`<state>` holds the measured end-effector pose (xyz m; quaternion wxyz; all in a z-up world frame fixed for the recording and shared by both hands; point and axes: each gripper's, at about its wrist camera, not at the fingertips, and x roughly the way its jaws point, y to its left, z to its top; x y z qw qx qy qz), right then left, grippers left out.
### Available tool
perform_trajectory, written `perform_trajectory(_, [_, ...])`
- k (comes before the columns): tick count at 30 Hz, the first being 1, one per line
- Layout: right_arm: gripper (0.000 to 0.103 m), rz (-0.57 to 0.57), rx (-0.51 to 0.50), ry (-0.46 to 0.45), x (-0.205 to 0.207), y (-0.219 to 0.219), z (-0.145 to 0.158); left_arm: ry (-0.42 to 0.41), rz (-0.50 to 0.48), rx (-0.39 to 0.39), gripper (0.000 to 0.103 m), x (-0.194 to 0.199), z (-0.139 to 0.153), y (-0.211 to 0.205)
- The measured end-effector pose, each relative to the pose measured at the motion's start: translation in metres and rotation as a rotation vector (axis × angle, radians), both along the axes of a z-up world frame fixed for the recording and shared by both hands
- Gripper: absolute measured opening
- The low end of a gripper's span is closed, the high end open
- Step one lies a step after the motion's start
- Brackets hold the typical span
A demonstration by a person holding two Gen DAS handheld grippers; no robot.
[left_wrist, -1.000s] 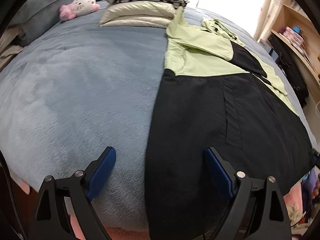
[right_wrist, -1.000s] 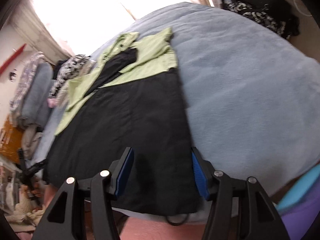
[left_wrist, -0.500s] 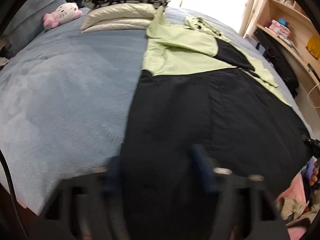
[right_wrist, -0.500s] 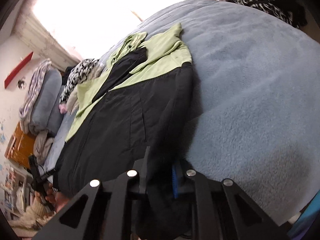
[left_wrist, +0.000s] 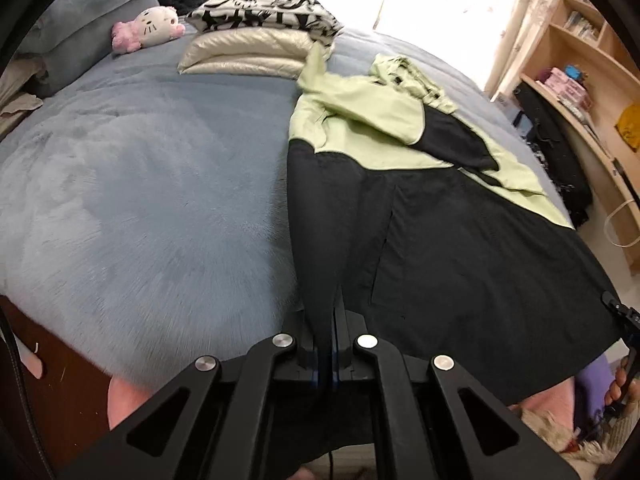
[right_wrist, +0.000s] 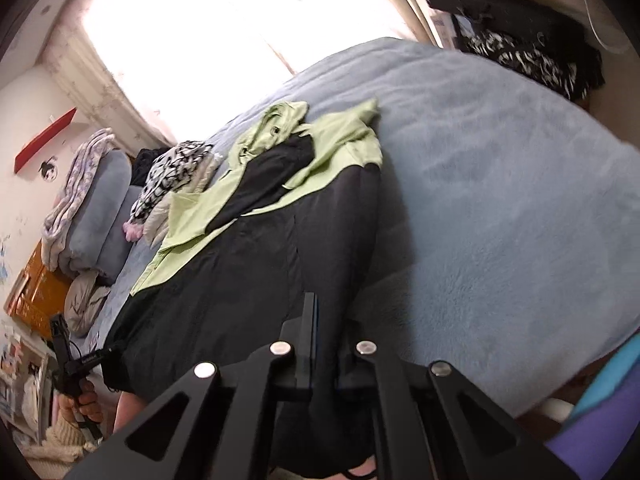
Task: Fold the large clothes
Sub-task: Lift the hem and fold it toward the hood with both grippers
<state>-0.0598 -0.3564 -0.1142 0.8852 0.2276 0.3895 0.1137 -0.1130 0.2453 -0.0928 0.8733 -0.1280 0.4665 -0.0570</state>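
- While both hands are at the near edge, the bed (left_wrist: pixel 140 200) fills most of each view; its blue-grey fleece cover carries everything else.
- Jacket (left_wrist: pixel 460 240), black body with pale green shoulders and hood, lies flat on the bed. Long axis runs straight away from both grippers: hem at the near edge, hood at the far end toward the pillows (left_wrist: pixel 248 56).
- Left gripper (left_wrist: pixel 326 344): jaws have just been closing and are now clamped on the jacket's near-left hem corner; black cloth rises in a ridge from between them.
- Right gripper (right_wrist: pixel 324 344): jaws have just been closing too, pinched on the near-right hem corner; cloth bunches between the fingers.
- Judgement: with one hem corner per hand, neither is nearer to the work; the fold must go forward along the long axis, hem carried toward the green shoulders.
- Risk (judgement): uneven lift would skew the fold line.
- Plush toy (left_wrist: pixel 146 28) sits well clear at the far left.
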Motion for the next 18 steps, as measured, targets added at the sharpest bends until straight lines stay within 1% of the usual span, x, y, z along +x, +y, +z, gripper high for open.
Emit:
perform_trajectory(4, [0.004,0.043,-0.047,-0.019,-0.025,0.006,0.026,0.001,-0.02,-0.037,0.001,-0.027,0.021,0.011])
perform_trajectory(6, [0.004,0.058,-0.057,-0.021,-0.037,0.006,0.034,0.004,-0.032,-0.066,0.001,-0.042,0.032,0.018])
perform_trajectory(9, [0.004,0.065,-0.056,-0.005,-0.056,0.004,0.04,0.006,-0.022,-0.119,0.001,-0.055,0.043,0.028])
perform_trajectory(13, [0.004,0.033,0.01,0.022,-0.06,-0.004,0.038,-0.023,0.009,-0.208,0.001,-0.05,0.055,0.036])
perform_trajectory(15, [0.004,0.006,0.051,0.019,-0.053,-0.009,0.038,-0.057,0.027,-0.251,0.001,-0.038,0.063,0.039])
perform_trajectory(18, [0.004,-0.035,0.123,0.008,-0.032,-0.017,0.045,-0.088,0.075,-0.346,0.001,-0.009,0.072,0.047])
